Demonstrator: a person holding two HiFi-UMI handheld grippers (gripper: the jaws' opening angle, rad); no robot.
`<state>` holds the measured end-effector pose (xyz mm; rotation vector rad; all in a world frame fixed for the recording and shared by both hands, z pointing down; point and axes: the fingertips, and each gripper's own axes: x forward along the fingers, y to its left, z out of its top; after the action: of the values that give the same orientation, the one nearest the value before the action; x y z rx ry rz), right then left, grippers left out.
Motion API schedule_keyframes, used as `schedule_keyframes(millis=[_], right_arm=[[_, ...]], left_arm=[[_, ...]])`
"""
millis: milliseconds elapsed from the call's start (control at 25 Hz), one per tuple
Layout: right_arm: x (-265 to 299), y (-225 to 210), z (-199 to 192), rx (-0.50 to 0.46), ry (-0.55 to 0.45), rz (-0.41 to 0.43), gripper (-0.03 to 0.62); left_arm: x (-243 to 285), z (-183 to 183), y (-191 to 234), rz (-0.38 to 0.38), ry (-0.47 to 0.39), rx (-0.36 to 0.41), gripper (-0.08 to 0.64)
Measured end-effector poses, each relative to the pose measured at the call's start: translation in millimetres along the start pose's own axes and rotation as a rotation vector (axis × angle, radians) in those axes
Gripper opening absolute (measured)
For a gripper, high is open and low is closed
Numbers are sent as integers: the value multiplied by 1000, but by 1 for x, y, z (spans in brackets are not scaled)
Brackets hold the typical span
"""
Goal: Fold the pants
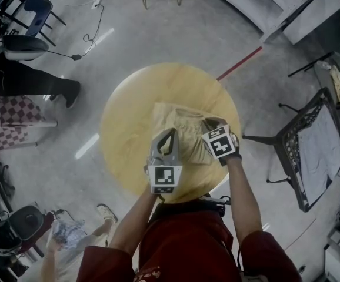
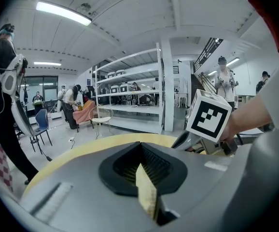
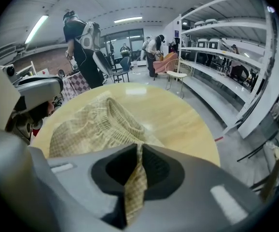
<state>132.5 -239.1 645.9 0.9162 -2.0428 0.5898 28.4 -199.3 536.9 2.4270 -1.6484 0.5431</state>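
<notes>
Evidently mid-fold: the beige checked cloth pants (image 1: pixel 182 125) lie bunched on the round yellow wooden table (image 1: pixel 129 110), toward 3 o'clock. Left gripper (image 1: pixel 167 135) and right gripper (image 1: pixel 210 124) each pinch a fabric edge; laying flat seems left.

The round table (image 1: pixel 129 113) is seen from steeply overhead in the head view and shared, close up, by both gripper views: the left levelled towards shelving (image 2: pixel 130 108), the right tilted onto the pants (image 3: pixel 91 124).
</notes>
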Motion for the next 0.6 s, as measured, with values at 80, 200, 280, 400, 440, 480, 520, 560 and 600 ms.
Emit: schedule_keyframes(millis=[80, 200, 280, 400, 440, 480, 520, 560, 600], right_arm=[[1, 0, -1, 15, 1, -4, 35], [2, 1, -1, 20, -4, -17, 38], [1, 0, -1, 17, -6, -26, 42], [-2, -1, -2, 33, -7, -30, 52], [-4, -2, -1, 36, -11, -32, 55], [-6, -1, 1, 37, -18, -36, 60], [-9, 0, 3, 37, -29, -42, 60], [-12, 1, 5, 39, -44, -50, 61], [-16, 1, 8, 43, -61, -58, 63]], left_arm=[[0, -1, 1, 3, 3, 2, 8], [-2, -2, 3, 8, 7, 4, 8], [-3, -3, 3, 10, 9, 5, 8], [-6, -1, 1, 11, 3, 3, 8], [-7, -1, 1, 10, 1, 4, 8], [-8, 0, 1, 8, -1, 5, 8], [-9, 0, 2, 7, -3, 4, 8], [-10, 1, 3, 8, -7, 3, 8], [-12, 3, 4, 11, -10, 0, 8]])
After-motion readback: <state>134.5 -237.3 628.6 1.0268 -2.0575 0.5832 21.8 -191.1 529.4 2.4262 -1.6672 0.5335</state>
